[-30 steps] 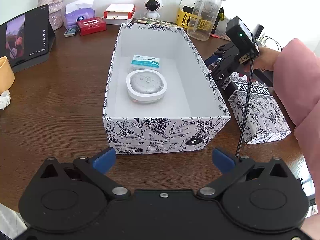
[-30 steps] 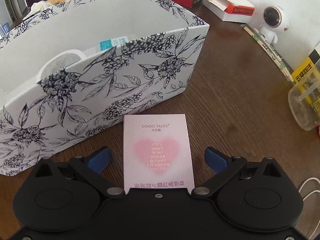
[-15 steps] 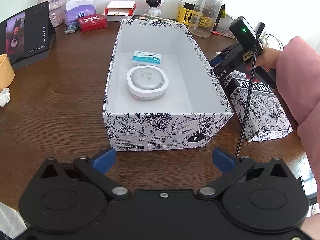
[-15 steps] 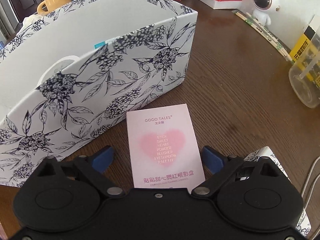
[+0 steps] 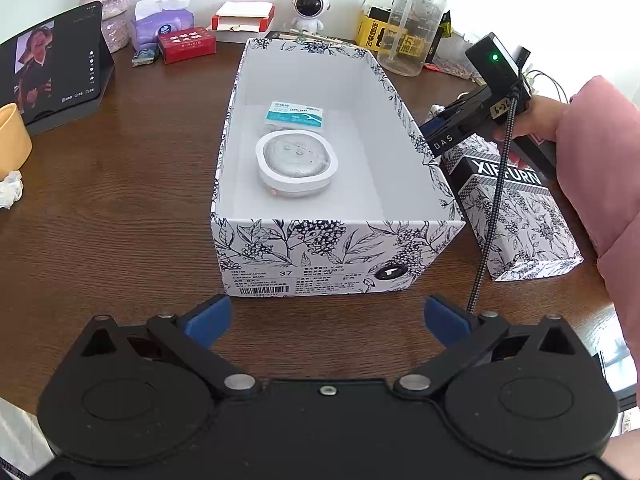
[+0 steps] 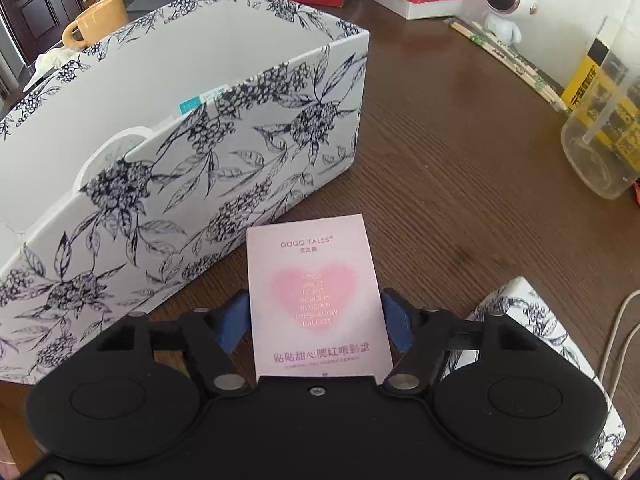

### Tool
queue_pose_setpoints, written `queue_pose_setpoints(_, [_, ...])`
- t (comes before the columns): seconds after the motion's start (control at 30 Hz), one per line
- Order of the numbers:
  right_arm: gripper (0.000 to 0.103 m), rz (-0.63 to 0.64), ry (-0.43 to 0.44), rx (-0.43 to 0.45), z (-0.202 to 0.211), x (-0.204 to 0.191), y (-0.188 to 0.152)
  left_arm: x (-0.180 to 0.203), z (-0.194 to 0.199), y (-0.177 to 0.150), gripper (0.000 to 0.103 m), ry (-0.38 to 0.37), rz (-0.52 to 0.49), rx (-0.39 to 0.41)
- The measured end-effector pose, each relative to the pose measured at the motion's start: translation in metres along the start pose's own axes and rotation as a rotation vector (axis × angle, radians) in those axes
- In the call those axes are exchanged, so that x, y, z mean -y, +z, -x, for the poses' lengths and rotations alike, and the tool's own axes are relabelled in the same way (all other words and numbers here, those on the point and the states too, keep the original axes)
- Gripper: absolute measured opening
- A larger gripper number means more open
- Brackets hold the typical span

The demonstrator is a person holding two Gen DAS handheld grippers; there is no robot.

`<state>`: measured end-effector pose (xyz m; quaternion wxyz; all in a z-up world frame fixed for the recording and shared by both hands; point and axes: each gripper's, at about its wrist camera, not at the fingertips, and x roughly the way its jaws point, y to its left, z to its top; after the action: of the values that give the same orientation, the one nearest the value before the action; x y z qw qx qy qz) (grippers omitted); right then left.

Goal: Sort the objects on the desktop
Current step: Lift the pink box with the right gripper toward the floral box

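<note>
The pink eyeshadow box (image 6: pixel 316 300) lies flat on the brown table (image 6: pixel 460 168), just beside the long side wall of the floral storage box (image 6: pixel 208 168), its long axis running along the right gripper's (image 6: pixel 316 316) line of sight, with the brand name at the far end and the printed Chinese line at the near end. The right gripper's blue pads (image 6: pixel 234 322) sit against both long edges of the pink box, closed on it. The floral storage box (image 5: pixel 332 248) stands open-topped; inside on its white floor lie a round white-rimmed case (image 5: pixel 296 162) and, just behind it toward the far wall, a small teal-labelled packet (image 5: pixel 295 114). The box's lid (image 5: pixel 516 216) rests on the table to its right. The left gripper (image 5: pixel 326 316) hovers in front of the box's short end, jaws spread wide and holding nothing.
</note>
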<state>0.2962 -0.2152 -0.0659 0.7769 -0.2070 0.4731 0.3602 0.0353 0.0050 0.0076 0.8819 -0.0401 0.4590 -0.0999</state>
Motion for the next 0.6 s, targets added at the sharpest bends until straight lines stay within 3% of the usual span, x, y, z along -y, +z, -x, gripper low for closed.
queue_pose_setpoints(0.2, [0.071, 0.021, -0.006, -0.012, -0.001, -0.009, 0.001, 0.003, 0.008, -0.005, 0.103, 0.003, -0.003, 0.009])
queue_pose_setpoints(0.6, [0.070, -0.038, -0.016, 0.063, 0.008, -0.012, -0.007, 0.005, 0.026, -0.014, 0.103, 0.019, -0.003, 0.028])
